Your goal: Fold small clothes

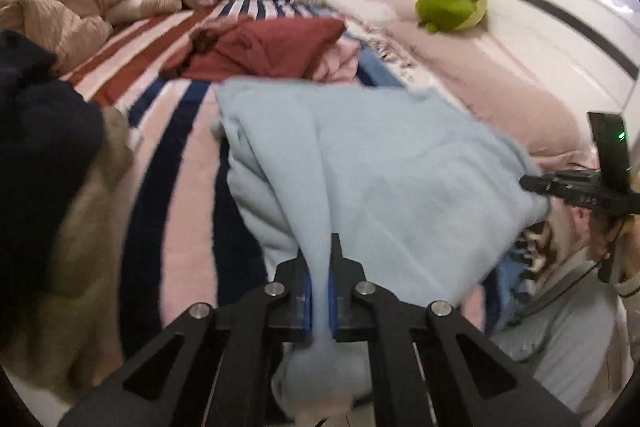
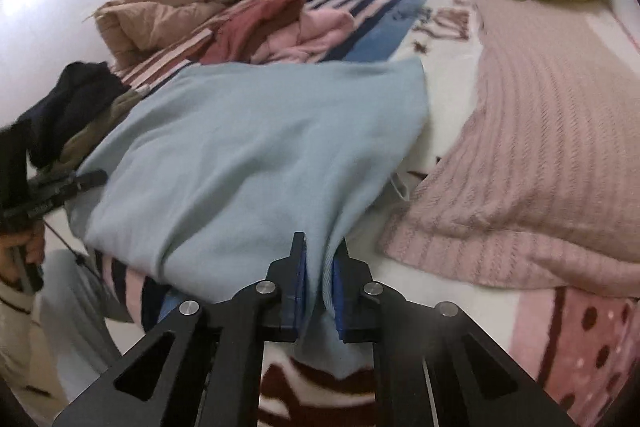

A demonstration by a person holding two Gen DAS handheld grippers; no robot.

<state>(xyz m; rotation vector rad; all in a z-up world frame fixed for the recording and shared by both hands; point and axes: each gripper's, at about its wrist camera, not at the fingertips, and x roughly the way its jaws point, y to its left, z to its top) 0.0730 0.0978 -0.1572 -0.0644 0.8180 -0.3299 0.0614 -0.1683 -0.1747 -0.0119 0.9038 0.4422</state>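
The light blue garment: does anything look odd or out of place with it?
Nothing looks damaged. The light blue garment is bunched where the left gripper and right gripper pinch it, and its edges hang uneven. That fits a fold in progress.

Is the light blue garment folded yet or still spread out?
Partly folded: the light blue garment lies doubled over on the bed, its near edge pinched by the left gripper and right gripper.

Left gripper [image 1: 319, 259] pinching light-blue garment [image 1: 400, 167] over striped blanket [image 1: 180, 147]
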